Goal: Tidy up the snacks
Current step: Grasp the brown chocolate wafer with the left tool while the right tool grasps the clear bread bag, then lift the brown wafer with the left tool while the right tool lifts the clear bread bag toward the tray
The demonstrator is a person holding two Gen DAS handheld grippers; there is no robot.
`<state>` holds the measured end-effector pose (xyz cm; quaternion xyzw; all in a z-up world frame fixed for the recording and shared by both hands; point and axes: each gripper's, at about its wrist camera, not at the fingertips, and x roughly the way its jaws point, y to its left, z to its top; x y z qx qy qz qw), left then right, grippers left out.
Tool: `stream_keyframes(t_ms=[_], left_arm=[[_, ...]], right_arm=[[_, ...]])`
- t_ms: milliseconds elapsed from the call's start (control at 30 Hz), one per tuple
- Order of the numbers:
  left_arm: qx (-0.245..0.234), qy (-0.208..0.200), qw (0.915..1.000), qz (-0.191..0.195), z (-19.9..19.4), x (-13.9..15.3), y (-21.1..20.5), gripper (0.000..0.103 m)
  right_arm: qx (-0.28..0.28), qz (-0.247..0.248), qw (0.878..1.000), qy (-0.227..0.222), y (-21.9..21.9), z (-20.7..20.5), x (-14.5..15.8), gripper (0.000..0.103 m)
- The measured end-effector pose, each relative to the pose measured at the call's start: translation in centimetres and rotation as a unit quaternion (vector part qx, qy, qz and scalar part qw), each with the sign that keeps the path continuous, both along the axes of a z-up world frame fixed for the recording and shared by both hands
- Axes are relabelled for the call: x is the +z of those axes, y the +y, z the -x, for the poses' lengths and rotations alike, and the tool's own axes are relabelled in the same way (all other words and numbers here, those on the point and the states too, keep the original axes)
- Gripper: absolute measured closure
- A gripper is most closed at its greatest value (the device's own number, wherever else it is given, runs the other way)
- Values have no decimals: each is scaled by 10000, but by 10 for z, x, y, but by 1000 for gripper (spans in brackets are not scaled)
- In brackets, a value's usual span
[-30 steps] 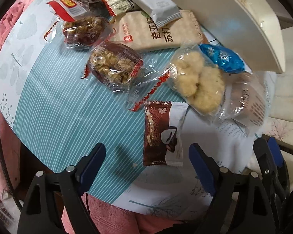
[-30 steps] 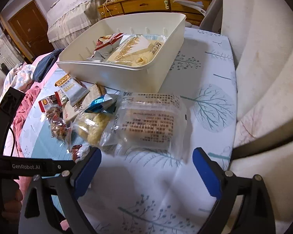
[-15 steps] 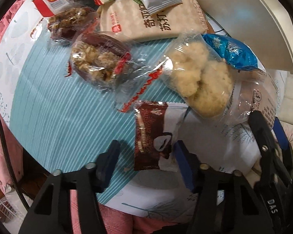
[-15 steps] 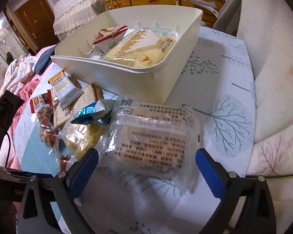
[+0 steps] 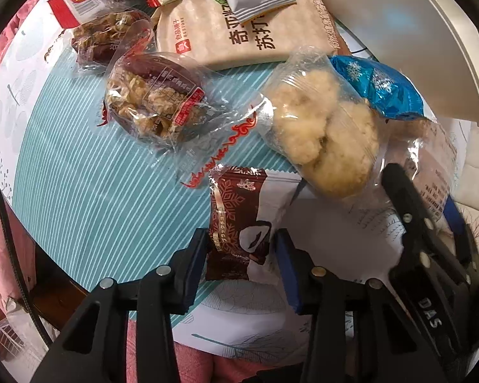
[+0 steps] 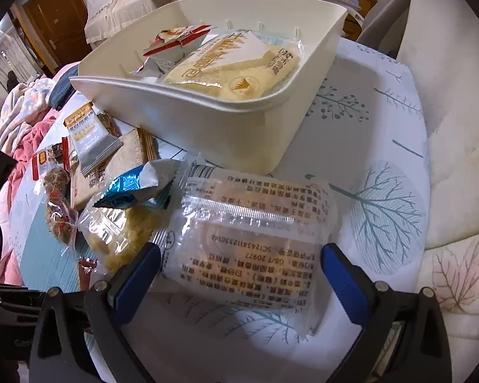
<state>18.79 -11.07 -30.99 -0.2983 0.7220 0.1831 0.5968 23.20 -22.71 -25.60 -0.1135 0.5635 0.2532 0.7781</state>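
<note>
We start at our left gripper [image 5: 241, 249], whose blue-padded jaws have narrowed onto the near end of the small brown-and-white foil chocolate packet [image 5: 239, 220]; both pads appear to touch its sides, though we cannot tell from this view whether the pinch is firm or whether the packet has left the cloth. The packet's long axis runs straight away from the gripper, in line with the fingers, so the hold is across its short width. Our right gripper [image 6: 239, 274] is spread wide, its pads either side of the clear plastic-wrapped pastry with printed text [image 6: 255, 233], holding nothing so far; that pastry lies crosswise to the fingers, its long axis spanning almost the full gap between them. Beyond both tools, the clear bag of pale crumbly biscuits [image 5: 322, 134] and the shiny blue foil packet [image 5: 376, 89] sit between the two grasp targets, touching the pastry's wrapper. Farther out stands the white plastic rectangular bin [image 6: 239, 127], already holding a few packets, directly ahead of the right gripper and just behind the pastry. The bin lies up and to the right of the left gripper, so we judge the right arm has the shorter carry.
</note>
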Motion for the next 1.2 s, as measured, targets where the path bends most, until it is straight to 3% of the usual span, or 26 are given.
stream_keyframes(t_ms=[67, 567, 800, 1000, 1200], left_arm=[[10, -11, 10000, 31, 6, 5, 7, 64], [116, -6, 9997, 202, 23, 19, 21, 72], [217, -17, 9992, 326, 31, 40, 37, 72], [226, -109, 9987, 435, 43, 71, 59, 72], [-12, -605, 9976, 327, 42, 121, 91, 72]], right_arm=[[-93, -55, 9995, 286, -2, -4, -8, 3], [-12, -111, 9994, 327, -8, 3, 5, 19], [-483, -320, 9961, 666, -25, 4, 9, 21], [-822, -423, 9930, 737, -41, 13, 18, 21], [-854, -487, 9944, 396, -42, 22, 42, 21]])
